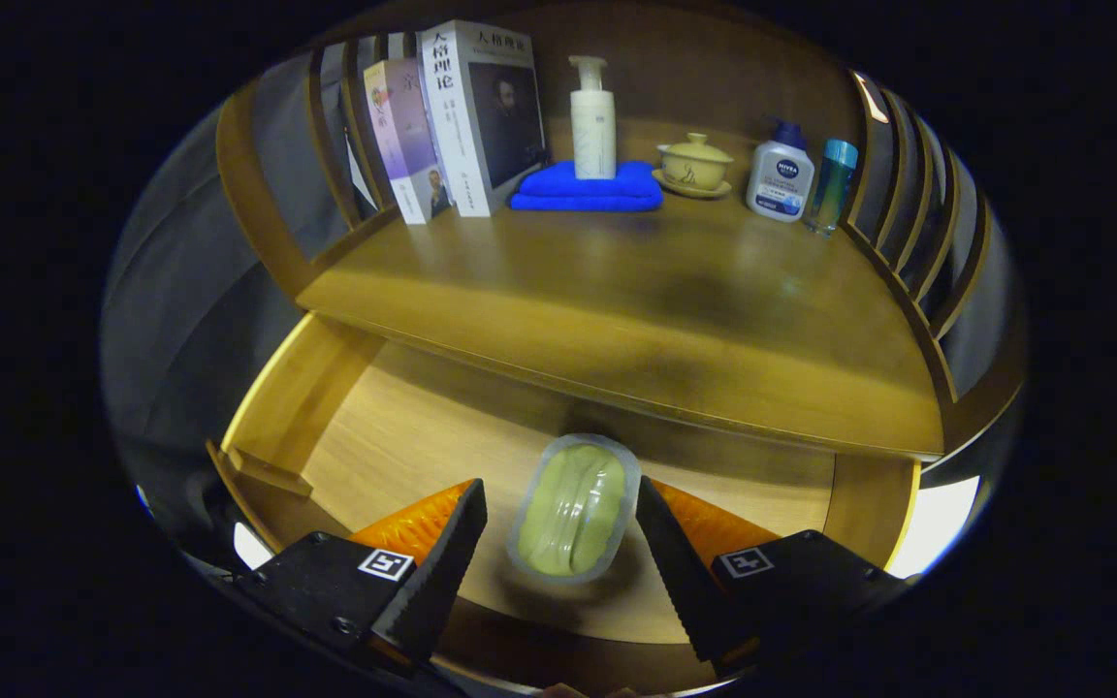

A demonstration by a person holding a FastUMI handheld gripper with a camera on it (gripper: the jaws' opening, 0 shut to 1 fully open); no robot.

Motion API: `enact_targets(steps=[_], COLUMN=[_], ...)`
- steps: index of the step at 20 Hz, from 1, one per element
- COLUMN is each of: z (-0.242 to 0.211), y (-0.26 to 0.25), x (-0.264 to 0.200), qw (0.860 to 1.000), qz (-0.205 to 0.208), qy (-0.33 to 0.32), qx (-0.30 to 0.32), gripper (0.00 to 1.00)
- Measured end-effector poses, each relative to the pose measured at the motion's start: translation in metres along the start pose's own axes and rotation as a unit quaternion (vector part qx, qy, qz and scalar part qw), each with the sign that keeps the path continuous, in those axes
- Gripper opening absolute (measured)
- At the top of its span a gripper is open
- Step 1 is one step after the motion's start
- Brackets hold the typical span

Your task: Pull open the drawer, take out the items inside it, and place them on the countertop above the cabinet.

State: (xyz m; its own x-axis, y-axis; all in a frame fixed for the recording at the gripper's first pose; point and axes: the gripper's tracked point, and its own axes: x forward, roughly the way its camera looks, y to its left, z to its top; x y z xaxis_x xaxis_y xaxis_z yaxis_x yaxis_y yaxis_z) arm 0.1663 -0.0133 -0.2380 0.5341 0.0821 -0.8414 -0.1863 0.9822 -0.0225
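The drawer (394, 427) stands pulled open beneath the countertop (617, 291), its pale wooden floor bare along the left side. Toward the middle of the drawer floor lies a green oblong item in a clear tray (573, 507), partly under the countertop's front edge. The gripper (558, 528) is spread wide, one finger on each side of the tray with a gap left on both, neither touching it. Along the back edge of the countertop, from the left corner: two upright books (462, 121), a folded blue cloth (588, 189) with a white pump bottle (592, 121) standing on it, a yellow lidded cup (694, 163) on a saucer, a white lotion bottle (780, 179), and a teal bottle (832, 184) at the right corner.
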Motion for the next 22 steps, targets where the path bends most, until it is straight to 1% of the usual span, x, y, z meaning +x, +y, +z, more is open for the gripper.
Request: enact_targets(steps=[1, 5, 6, 9, 12, 14, 15, 17, 18, 22], z=[-0.004, -0.009, -0.010, -0.020, -0.020, -0.024, -0.024, -0.019, -0.016, -0.013], y=[-0.003, -0.001, 0.002, 0.005, 0.007, 0.016, 0.023, 0.033, 0.035, 0.033], x=[0.007, 0.020, 0.022, 0.031, 0.031, 0.025, 0.018, 0.003, -0.007, -0.047], qw=[1.000, 0.999, 0.998, 0.996, 0.994, 0.993, 0.991, 0.985, 0.984, 0.988], qz=[-0.006, 0.003, 0.009, 0.013, 0.024, 0.051, 0.070, 0.107, 0.119, 0.124], qy=[0.010, 0.032, 0.039, 0.071, 0.069, 0.064, 0.063, 0.053, 0.044, 0.007], qx=[0.003, 0.038, 0.042, 0.057, 0.076, 0.081, 0.093, 0.121, 0.124, 0.090], gripper=[0.98, 0.94, 0.87, 0.55, 0.24, 0.24, 0.18, 0.18, 0.18, 0.18])
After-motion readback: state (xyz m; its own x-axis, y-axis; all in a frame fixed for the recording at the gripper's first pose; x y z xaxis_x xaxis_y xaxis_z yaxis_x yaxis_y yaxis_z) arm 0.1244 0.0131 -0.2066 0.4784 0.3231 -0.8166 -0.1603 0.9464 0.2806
